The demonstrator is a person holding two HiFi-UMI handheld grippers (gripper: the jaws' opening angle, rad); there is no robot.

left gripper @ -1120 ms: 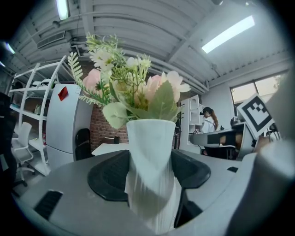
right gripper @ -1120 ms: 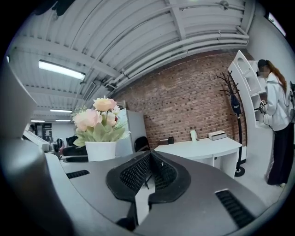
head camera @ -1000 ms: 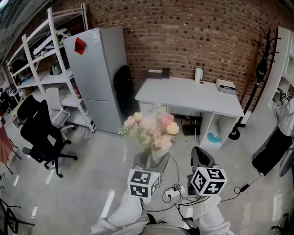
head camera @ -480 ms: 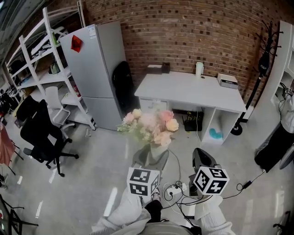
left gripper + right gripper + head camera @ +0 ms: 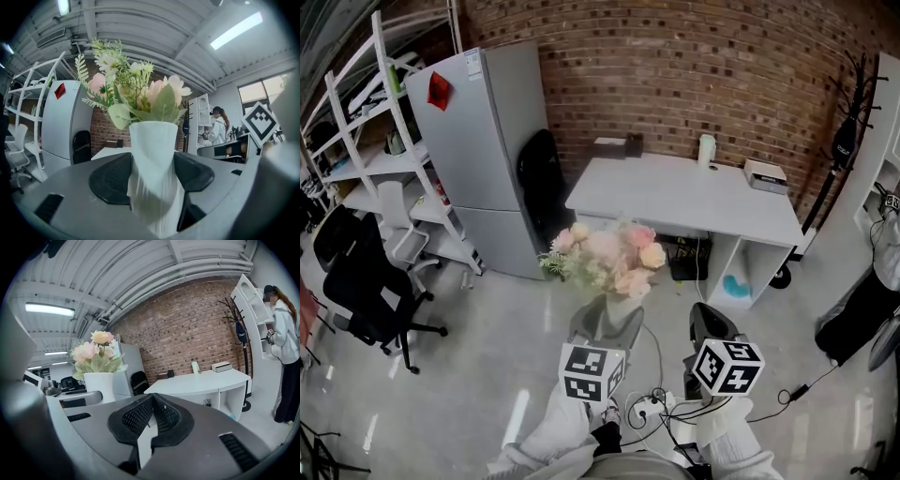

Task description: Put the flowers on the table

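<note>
A white ribbed vase (image 5: 153, 173) of pink and cream flowers (image 5: 607, 258) stands upright between the jaws of my left gripper (image 5: 607, 321), which is shut on it and held above the floor. The same vase (image 5: 98, 382) and its flowers (image 5: 96, 351) appear at the left of the right gripper view. My right gripper (image 5: 712, 323) hangs beside it on the right, jaws closed together with nothing between them. The white table (image 5: 684, 197) stands ahead against the brick wall, a short way beyond the flowers.
On the table sit a dark box (image 5: 614, 146), a white jug (image 5: 705, 150) and a white box (image 5: 766, 175). A grey fridge (image 5: 478, 159) and a black chair (image 5: 546, 183) stand left of it. Cables and a power strip (image 5: 652, 405) lie on the floor. A coat stand (image 5: 834, 150) and a person (image 5: 283, 357) are at the right.
The view has moved forward and the table and fridge now sit closer. Both grippers and the vase keep their places in the picture.
</note>
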